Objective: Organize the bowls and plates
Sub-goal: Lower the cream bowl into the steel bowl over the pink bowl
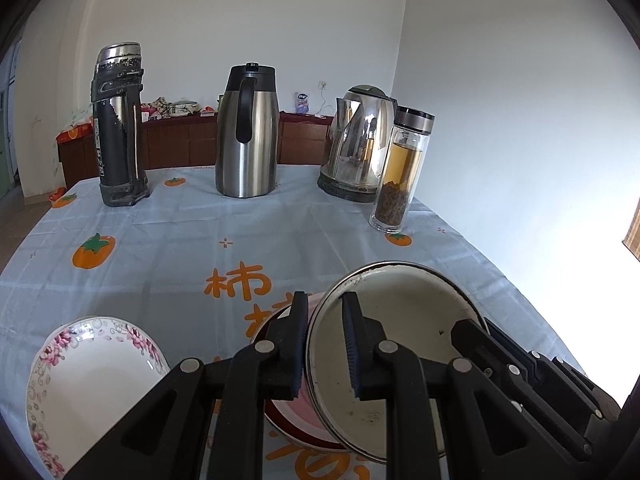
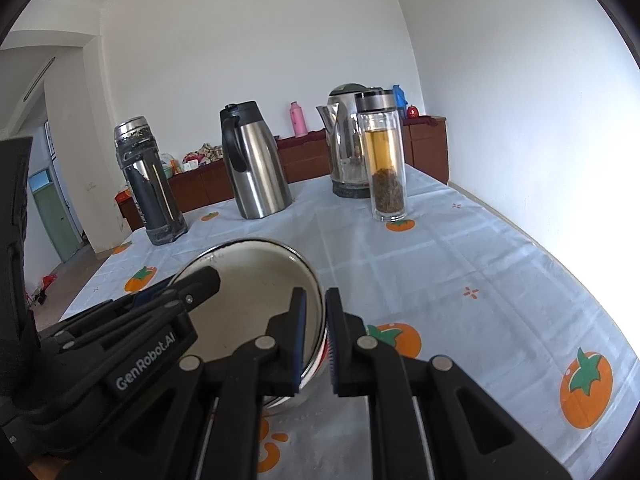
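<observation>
A cream enamel bowl (image 1: 404, 320) with a dark metal rim is held between both grippers, tilted, above a pink plate with a dark red rim (image 1: 292, 420). My left gripper (image 1: 326, 344) is shut on the bowl's left rim, one finger inside and one outside. My right gripper (image 2: 316, 340) is shut on the bowl's right rim; the bowl (image 2: 248, 280) looks shiny in the right wrist view. A white plate with pink flowers (image 1: 92, 384) lies on the table to the left. The right gripper's body (image 1: 532, 376) shows in the left wrist view.
At the back of the table stand a black-and-steel thermos (image 1: 118, 128), a steel carafe (image 1: 248, 136), an electric kettle (image 1: 358, 148) and a glass tea bottle (image 1: 400, 172). The tablecloth (image 1: 240, 232) is pale blue with orange persimmons. A white wall runs along the right.
</observation>
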Motion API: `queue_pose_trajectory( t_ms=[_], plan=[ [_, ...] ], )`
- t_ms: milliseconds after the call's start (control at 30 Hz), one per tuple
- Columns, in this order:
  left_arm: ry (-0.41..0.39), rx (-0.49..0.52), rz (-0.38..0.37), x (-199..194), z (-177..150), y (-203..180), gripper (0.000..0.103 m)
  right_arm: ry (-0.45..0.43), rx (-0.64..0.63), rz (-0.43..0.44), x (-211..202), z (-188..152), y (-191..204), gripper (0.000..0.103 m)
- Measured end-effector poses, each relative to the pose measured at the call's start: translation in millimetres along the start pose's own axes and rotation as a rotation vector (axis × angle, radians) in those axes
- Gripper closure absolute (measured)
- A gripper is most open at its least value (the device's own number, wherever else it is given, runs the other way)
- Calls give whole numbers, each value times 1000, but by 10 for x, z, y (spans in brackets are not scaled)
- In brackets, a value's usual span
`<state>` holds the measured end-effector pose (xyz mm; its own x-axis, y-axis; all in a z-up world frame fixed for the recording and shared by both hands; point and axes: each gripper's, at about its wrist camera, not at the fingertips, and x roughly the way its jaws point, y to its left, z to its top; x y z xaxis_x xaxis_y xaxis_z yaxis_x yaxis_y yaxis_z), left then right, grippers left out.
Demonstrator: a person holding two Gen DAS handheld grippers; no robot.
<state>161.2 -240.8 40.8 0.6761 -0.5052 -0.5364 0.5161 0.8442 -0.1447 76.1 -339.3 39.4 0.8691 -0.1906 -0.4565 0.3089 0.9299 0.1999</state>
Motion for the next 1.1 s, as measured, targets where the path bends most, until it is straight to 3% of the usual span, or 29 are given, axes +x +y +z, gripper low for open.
queue_pose_trajectory(
  t_ms=[833, 1100],
  plan=[
    [105, -73, 49, 376, -61, 180, 84, 98, -14, 2, 366, -35, 6, 94],
    [103, -66, 80, 422, -81, 219, 84, 103, -50, -21, 429, -61, 48, 94]
  ],
)
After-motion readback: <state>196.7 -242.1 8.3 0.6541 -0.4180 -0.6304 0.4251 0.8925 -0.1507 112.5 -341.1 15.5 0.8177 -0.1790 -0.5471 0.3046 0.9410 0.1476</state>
